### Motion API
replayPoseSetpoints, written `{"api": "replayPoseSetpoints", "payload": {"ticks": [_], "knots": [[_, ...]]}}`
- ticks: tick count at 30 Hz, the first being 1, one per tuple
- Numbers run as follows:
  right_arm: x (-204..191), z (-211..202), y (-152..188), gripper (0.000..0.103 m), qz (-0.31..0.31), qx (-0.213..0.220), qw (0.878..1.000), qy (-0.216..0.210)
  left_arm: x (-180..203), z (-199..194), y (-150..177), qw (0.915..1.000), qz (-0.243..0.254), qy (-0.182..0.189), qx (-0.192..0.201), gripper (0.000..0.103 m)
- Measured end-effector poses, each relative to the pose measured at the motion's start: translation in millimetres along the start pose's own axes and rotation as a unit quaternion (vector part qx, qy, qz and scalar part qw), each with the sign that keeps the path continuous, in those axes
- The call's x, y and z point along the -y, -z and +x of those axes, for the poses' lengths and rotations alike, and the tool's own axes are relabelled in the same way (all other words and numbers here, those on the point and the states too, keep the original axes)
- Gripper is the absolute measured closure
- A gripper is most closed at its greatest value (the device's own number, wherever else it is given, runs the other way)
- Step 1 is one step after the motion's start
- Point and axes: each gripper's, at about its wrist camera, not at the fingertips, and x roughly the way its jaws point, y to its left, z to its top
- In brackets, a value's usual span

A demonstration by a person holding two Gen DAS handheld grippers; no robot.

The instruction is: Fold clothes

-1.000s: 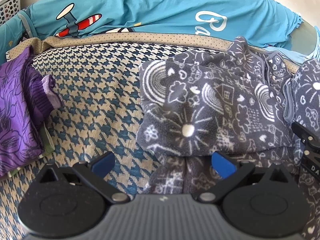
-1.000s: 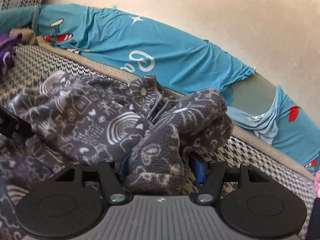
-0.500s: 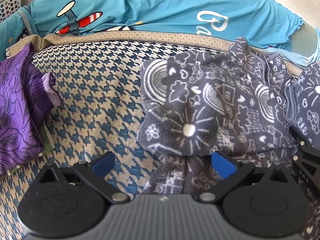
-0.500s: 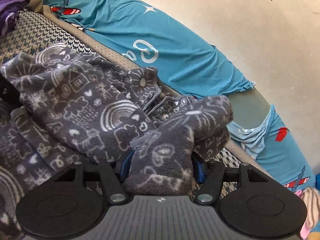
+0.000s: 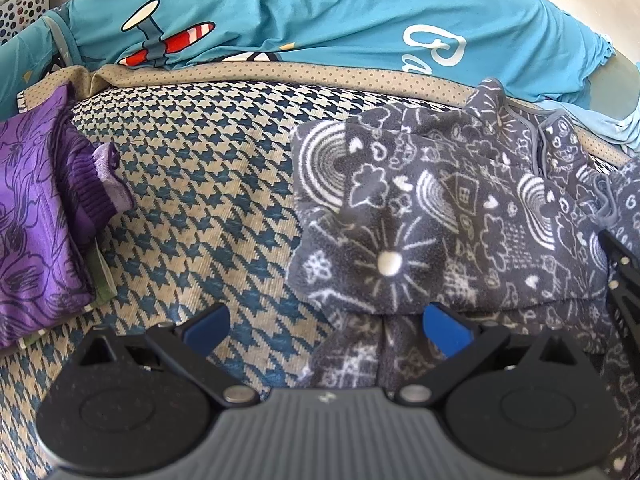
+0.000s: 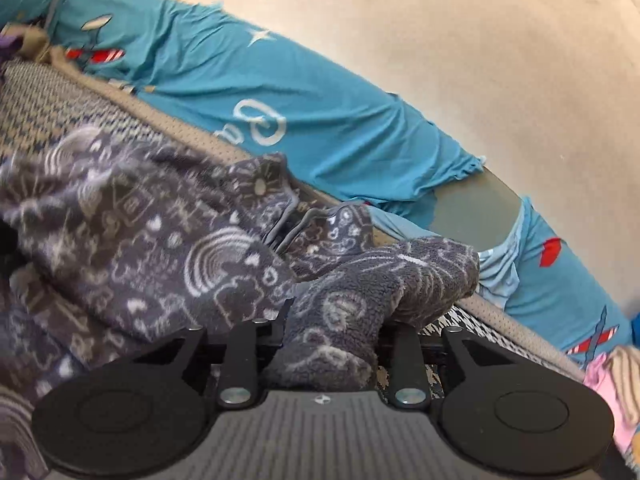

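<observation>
Support: houndstooth-patterned surface (image 5: 208,208), blue on beige, dotted beige border at 12 o'clock. Lying on it: grey printed fleece garment (image 5: 420,216) at 3 o'clock; folded purple garment (image 5: 36,216) at 9 o'clock; teal sheet (image 5: 320,12) beyond border.

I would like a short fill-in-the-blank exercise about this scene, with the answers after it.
1. The right gripper is shut on the grey ____ garment.
2. The left gripper is ____ and holds nothing.
3. The folded ____ clothes lie at the left of the houndstooth cover.
4. A red-and-white ____ is printed on the blue sheet.

Missing words: fleece; open; purple; airplane
</observation>
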Motion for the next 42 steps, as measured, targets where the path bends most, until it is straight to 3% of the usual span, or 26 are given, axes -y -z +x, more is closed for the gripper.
{"api": "replayPoseSetpoints", "payload": {"ticks": [3, 11, 15, 25, 30, 32, 33, 35, 37, 42], "knots": [[5, -6, -10, 0.077, 0.035, 0.013, 0.999, -0.002, -2, -2, -1, 1.0000, -0.001, -0.003, 0.005, 0.000], [-19, -27, -36, 0.077, 0.017, 0.078, 0.997, -0.003, -11, -9, -3, 0.9997, -0.007, -0.012, 0.019, 0.000], [-31, -30, -47, 0.077, 0.016, 0.090, 0.996, -0.012, -20, -10, -4, 0.9994, -0.015, -0.021, 0.024, 0.000], [-91, -33, -65, 0.076, -0.059, 0.134, 0.989, -0.026, -47, -15, -10, 0.9976, -0.052, -0.034, 0.029, 0.000], [-124, -11, -61, 0.070, -0.093, 0.108, 0.987, -0.070, -63, -16, -12, 0.9965, -0.070, -0.038, 0.027, 0.000], [-131, -10, -59, 0.062, -0.110, 0.105, 0.983, -0.105, -68, -17, -13, 0.9959, -0.075, -0.042, 0.027, 0.000], [-133, -12, -58, 0.059, -0.112, 0.113, 0.981, -0.111, -71, -17, -14, 0.9956, -0.078, -0.044, 0.027, 0.000], [-136, -18, -57, 0.041, -0.116, 0.132, 0.978, -0.117, -76, -18, -16, 0.9951, -0.084, -0.045, 0.028, 0.000], [-134, -27, -57, 0.035, -0.118, 0.155, 0.973, -0.121, -81, -19, -17, 0.9945, -0.090, -0.046, 0.028, 0.000], [-127, -42, -58, 0.034, -0.113, 0.167, 0.968, -0.149, -84, -21, -19, 0.9938, -0.099, -0.042, 0.030, 0.000]]}}
